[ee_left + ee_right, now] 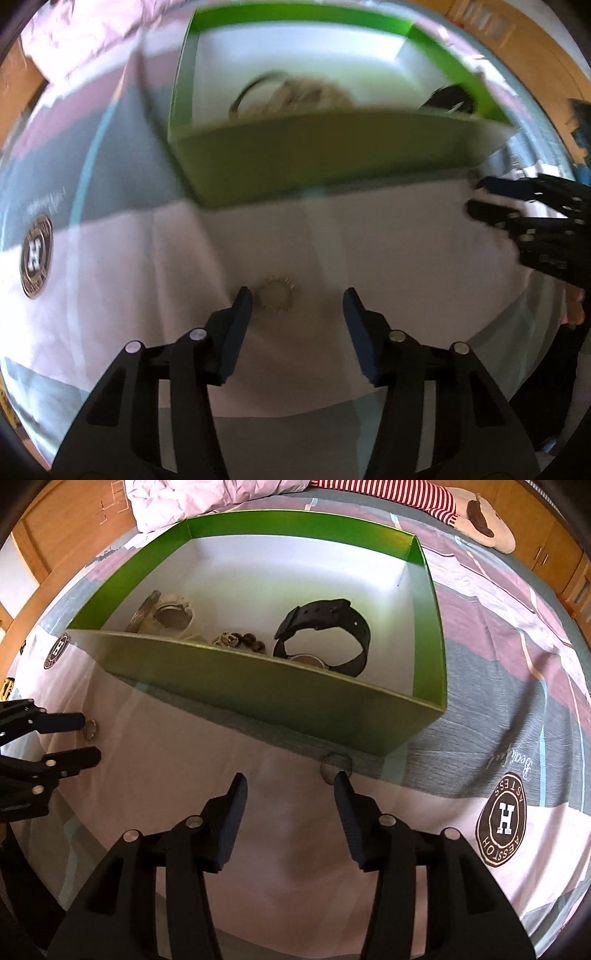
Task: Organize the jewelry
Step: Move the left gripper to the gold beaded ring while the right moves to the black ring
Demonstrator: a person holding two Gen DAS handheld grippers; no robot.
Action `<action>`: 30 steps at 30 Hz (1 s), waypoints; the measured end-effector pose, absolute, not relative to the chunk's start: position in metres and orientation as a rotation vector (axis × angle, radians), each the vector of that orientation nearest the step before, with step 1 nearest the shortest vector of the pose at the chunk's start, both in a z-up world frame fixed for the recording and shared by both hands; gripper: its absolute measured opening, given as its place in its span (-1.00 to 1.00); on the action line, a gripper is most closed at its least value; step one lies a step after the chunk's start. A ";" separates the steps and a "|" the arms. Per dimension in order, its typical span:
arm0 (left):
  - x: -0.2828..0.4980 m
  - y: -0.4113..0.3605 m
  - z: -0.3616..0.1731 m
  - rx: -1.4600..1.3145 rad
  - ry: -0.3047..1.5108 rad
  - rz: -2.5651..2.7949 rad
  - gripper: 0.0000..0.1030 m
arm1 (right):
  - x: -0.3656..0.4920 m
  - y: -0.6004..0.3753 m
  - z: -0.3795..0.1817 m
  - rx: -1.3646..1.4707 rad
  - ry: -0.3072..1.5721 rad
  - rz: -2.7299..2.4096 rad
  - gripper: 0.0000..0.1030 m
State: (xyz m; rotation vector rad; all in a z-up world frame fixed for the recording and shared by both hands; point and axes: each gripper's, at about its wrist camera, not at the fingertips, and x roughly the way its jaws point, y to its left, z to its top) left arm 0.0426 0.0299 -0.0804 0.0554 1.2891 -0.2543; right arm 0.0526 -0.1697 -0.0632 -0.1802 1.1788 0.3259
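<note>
A green box with a white inside lies on the bed; it also shows in the left wrist view. It holds a black watch, a bead bracelet and a pale bangle pile. A small toothed gold ring lies on the sheet just ahead of my open left gripper, near its left finger; it also shows in the right wrist view. My open right gripper hovers over the sheet, with a thin ring by its right fingertip.
The bed sheet has grey, mauve and white patches with round logos. A crumpled white duvet and a plush toy lie beyond the box. Wooden furniture surrounds the bed.
</note>
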 end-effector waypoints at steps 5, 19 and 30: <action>0.045 0.035 -0.080 0.063 1.285 -0.217 0.00 | 0.054 -0.169 -0.064 -0.178 1.180 0.321 -0.04; 0.037 0.034 -0.060 0.070 1.191 -0.299 0.03 | 0.055 -0.174 -0.065 -0.190 1.173 0.319 -0.04; 0.037 0.018 -0.080 0.115 1.254 -0.280 -0.06 | 0.047 -0.158 -0.071 -0.258 1.147 0.330 -0.04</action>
